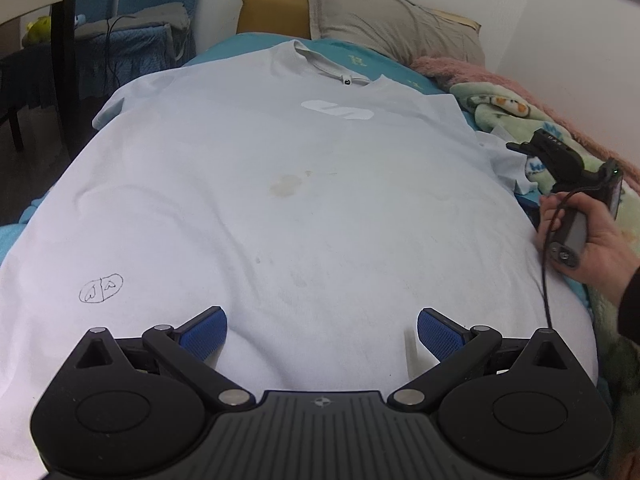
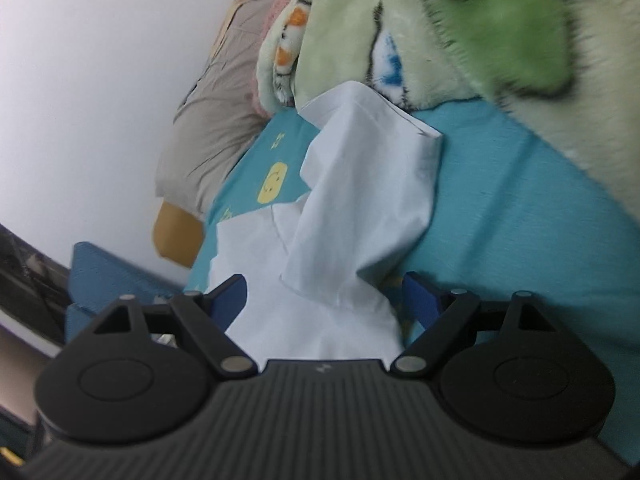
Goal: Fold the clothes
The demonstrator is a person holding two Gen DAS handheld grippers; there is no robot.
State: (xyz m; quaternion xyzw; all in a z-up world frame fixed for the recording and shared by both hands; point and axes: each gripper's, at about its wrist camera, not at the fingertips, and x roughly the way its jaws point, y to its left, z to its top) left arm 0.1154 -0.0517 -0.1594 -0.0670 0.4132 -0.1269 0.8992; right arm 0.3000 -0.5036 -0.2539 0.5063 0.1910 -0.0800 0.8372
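1. White T-shirt point(image 1: 280, 208) lies front-up, spread flat on the bed point(image 1: 12, 236); hem nearest the left wrist view, collar point(image 1: 320, 62) toward the grey pillow point(image 1: 396, 24). Small pen doodle point(image 1: 101, 289) near the left hem, a faint yellowish stain point(image 1: 286, 184) mid-chest, a white logo point(image 1: 338, 110) below the collar.
2. Left sleeve point(image 1: 108, 114) lies roughly flat, reaching toward the bed's edge.
3. Left tool point(image 1: 322, 332): blue pads spread wide, hovering over the hem area, nothing between them. Contact with the cloth cannot be judged.
4. Right sleeve point(image 2: 368, 184) is bunched and partly doubled over on the blue sheet point(image 2: 520, 208), just beside the green fleece blanket point(image 2: 460, 40).
5. Right tool point(image 2: 324, 292): jaws apart, straddling the cloth at the base of that sleeve; no pinch visible. A hand point(image 1: 592, 244) carries it at the shirt's right edge.
6. Judged step: preparing the first fold, sleeve side in.
7. Risks:
   - Bunched right sleeve, if gripped as is, would likely trap a crease inside the fold.
   - A deep bite could catch the sheet along with the shirt and drag it.
   - Fleece blanket close by; the sleeve or tool may snag it.
   - Soft bed gives under pressure, so smoothed fabric may ripple again.
   - Lifting one side alone could skew the hem.
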